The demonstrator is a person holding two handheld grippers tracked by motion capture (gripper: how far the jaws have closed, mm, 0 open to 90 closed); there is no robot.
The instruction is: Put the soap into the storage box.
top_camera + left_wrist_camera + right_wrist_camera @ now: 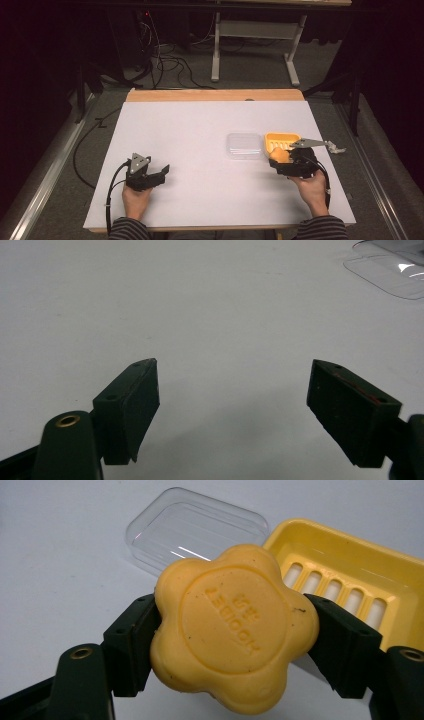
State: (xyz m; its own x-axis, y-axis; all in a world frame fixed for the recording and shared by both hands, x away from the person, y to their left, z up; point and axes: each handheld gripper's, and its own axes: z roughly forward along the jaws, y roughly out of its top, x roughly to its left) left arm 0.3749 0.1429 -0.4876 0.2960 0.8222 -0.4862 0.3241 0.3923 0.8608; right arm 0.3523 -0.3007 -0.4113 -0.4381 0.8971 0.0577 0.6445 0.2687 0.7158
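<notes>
Right gripper (227,630) pinches the flower-shaped soap (232,630) by its edges, held just beside the yellow soap dish (350,555); left gripper (232,410) wide, holding nothing; risk, likely: smooth rounded soap slips free or strikes the dish rim

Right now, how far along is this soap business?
Done: the clear lid is off, lying beside the yellow soap dish. In hand: the right gripper clamps the flower-shaped soap near the dish. Probably left: setting it inside and closing up. The left gripper waits open.
</notes>
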